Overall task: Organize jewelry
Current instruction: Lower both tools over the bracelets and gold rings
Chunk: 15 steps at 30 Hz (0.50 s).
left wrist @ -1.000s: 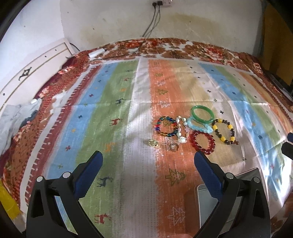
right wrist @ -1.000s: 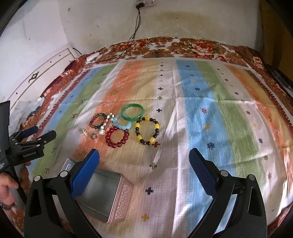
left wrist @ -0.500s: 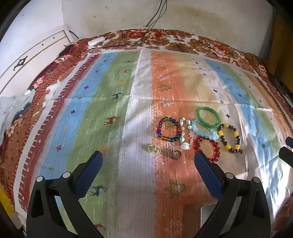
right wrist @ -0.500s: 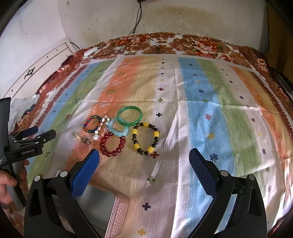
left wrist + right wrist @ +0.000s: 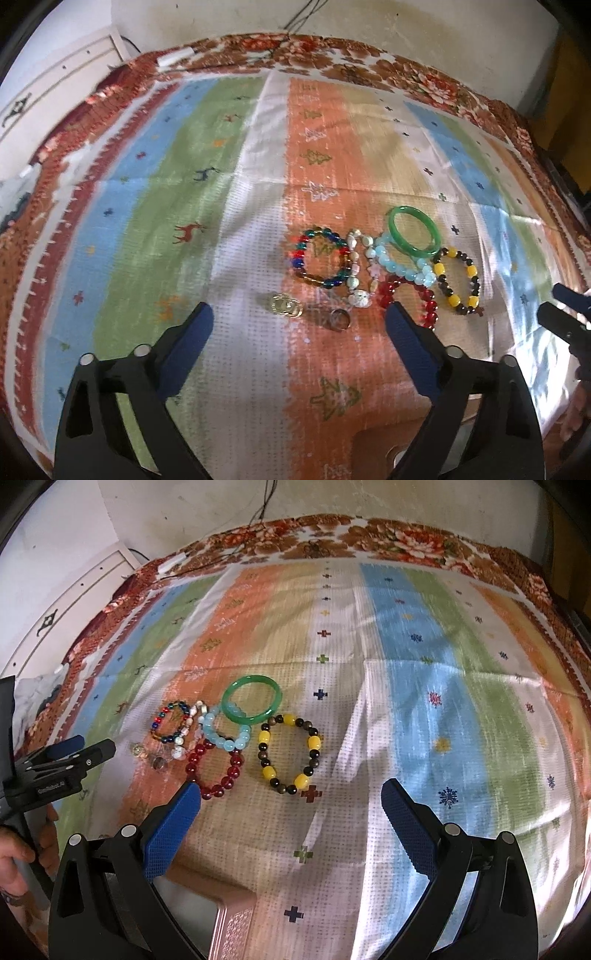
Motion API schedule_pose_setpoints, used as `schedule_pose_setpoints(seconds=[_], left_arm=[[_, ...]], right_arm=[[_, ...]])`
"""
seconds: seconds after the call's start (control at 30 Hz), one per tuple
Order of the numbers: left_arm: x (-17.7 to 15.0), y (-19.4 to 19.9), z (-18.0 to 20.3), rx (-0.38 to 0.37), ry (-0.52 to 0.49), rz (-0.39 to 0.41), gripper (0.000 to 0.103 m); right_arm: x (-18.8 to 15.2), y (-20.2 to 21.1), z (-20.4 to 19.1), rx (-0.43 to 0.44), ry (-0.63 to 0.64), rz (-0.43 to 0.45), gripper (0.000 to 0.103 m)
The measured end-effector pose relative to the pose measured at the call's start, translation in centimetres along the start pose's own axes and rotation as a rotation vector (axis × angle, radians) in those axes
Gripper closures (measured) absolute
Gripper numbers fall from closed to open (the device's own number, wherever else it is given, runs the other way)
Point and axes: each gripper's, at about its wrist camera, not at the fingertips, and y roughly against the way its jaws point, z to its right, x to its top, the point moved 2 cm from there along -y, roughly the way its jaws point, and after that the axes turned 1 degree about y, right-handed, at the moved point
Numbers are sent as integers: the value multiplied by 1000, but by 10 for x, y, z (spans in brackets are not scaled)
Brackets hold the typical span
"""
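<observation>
**A:** So where does the jewelry sit?

**B:** Clustered near the middle of the striped bedspread (image 5: 424, 686), toward its near edge. A green bangle (image 5: 252, 698) lies farthest back, overlapping a pale blue bead bracelet (image 5: 225, 734). A red bead bracelet (image 5: 214, 771) and a yellow-and-black bead bracelet (image 5: 290, 753) lie nearer, a multicoloured bead bracelet (image 5: 321, 257) and a string of white shell-like beads (image 5: 357, 273) to the left. Two small pieces lie apart at the front: a gold ring cluster (image 5: 285, 305) and a darker ring (image 5: 339, 319).

**A:** And the grippers?

**B:** The left gripper (image 5: 297, 334) hangs above those two rings, jaws spread with nothing between them, though they have just been closing a little. The right gripper (image 5: 290, 816) is also spread wide and empty, poised just before the red and yellow-black bracelets.

**A:** Which step is this?

**B:** I'd judge it an approach; nothing is picked up yet. The pink metal box (image 5: 229, 919) sits at the bedspread's near edge, below the right gripper, presumably the destination.

**A:** What does the next move call for?

**B:** Probably lowering onto one piece and closing cleanly. The rings are small and flat on soft cloth, so the fingertips may snag fabric. The bracelets touch or overlap, so lifting one could drag its neighbour.

**A:** Room to move?

**B:** Plenty of bare bedspread toward the far and right edges; the tight spot is between the two grippers, near the box.
</observation>
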Motion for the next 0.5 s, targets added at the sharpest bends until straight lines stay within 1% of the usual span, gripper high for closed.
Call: schedule_pose_setpoints(seconds=[0.03, 0.1, 0.2, 0.27, 0.4, 0.5], left_arm=[[1, -3, -1, -5, 7, -9, 14], [3, -7, -2, -4, 13, -15, 19], [5, -15, -2, 13, 13, -34, 21], [5, -21, -3, 9, 13, -54, 24], [7, -33, -8, -3, 20, -104, 29], [6, -40, -11, -9, 33, -133, 34]], right_arm=[[1, -3, -1, -3, 7, -9, 4], [1, -8, -3, -16, 25, -17, 4], [4, -17, -3, -22, 32, -36, 4], [4, -23, -4, -21, 32, -55, 11], [4, -33, -4, -25, 38, -82, 14], [7, -40, -4, -24, 34, -93, 21]])
